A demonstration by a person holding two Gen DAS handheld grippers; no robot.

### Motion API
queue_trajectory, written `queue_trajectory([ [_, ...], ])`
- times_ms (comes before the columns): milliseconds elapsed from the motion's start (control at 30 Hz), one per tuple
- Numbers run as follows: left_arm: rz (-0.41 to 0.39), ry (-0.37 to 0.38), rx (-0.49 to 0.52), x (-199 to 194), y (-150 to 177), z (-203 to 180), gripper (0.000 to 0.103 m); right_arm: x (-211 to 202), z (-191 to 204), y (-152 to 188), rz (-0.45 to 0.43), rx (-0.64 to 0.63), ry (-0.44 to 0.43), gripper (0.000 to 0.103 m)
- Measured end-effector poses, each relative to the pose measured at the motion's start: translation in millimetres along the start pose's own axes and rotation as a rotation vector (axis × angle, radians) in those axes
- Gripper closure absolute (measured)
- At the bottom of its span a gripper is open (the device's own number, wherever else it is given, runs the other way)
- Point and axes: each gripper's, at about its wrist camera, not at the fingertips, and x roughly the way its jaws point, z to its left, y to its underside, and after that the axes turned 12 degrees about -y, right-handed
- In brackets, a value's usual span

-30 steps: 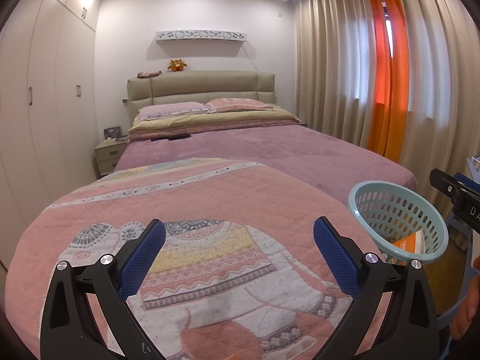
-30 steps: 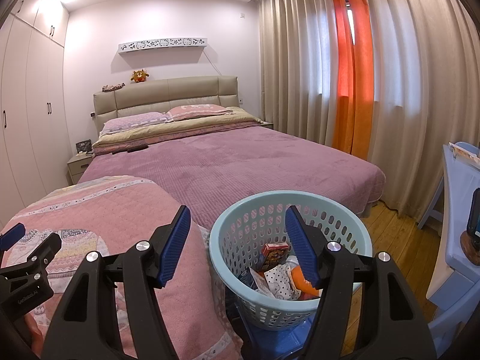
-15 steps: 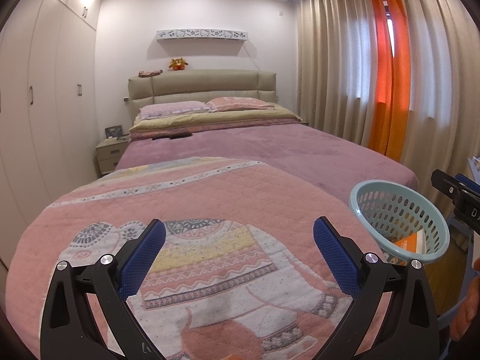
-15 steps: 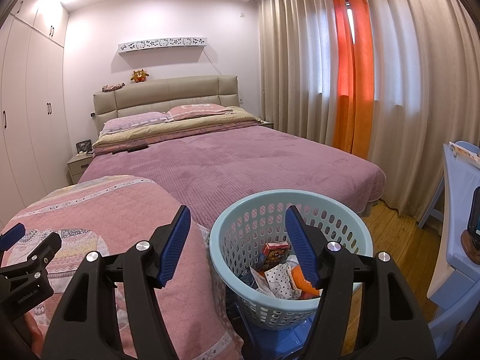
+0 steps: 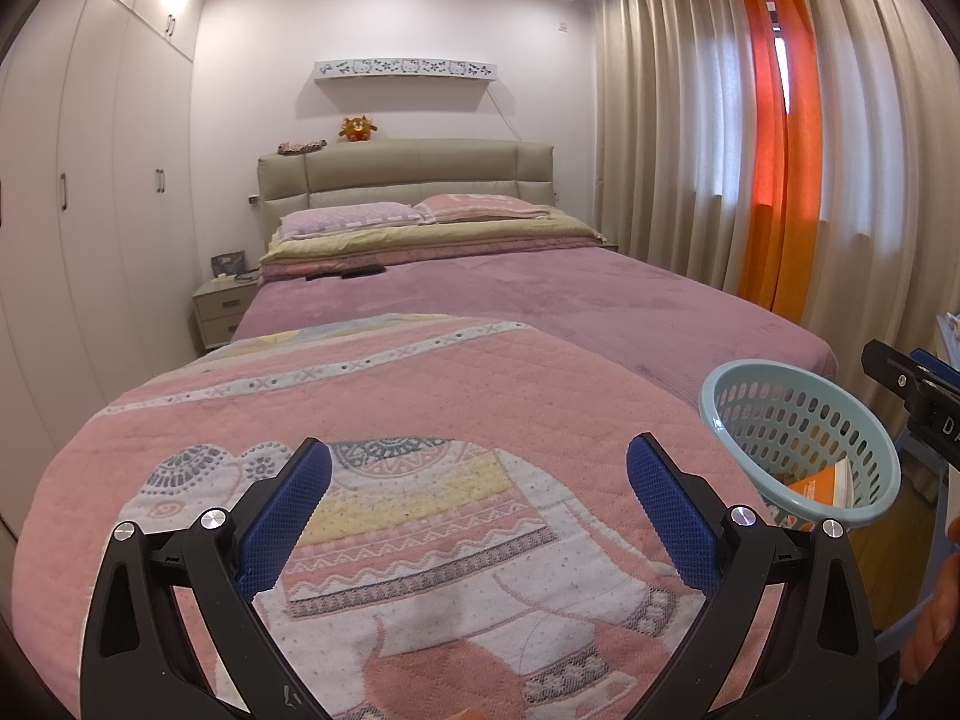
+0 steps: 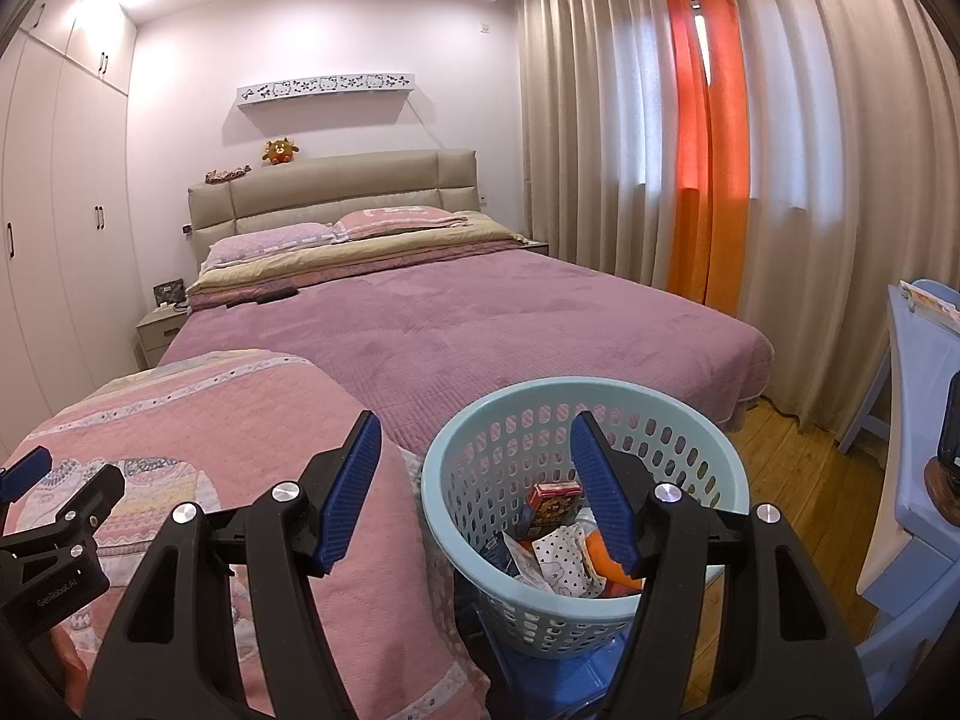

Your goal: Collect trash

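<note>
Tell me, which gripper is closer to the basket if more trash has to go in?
Right, probably. The right gripper hangs open just above the light blue perforated plastic basket holding wrappers, while the left gripper, also open, sits over the pink elephant quilt, basket off to its side.

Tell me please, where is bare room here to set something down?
The pink elephant quilt is bare ahead of the left gripper. The purple bedspread is free up to the pillows. The blue basket is crowded with trash.

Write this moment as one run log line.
left gripper: open, empty | right gripper: open, empty | basket: holds trash | pink blanket: bare
</note>
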Motion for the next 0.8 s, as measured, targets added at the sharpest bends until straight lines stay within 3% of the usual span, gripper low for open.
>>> queue_trajectory([
  [200, -0.003, -0.003, -0.002, 0, 0, 1, 0.007, 1, 1, 0, 0.003, 0.003, -0.003, 0.041],
  [500, -0.057, -0.073, -0.048, -29, -13, 16, 0.007, -6, 12, -2, 0.002, -0.012, -0.01, 0.041],
  [800, -0.085, -0.071, -0.053, -51, -24, 23, 0.007, -16, 22, -6, -0.017, -0.029, -0.016, 0.041],
])
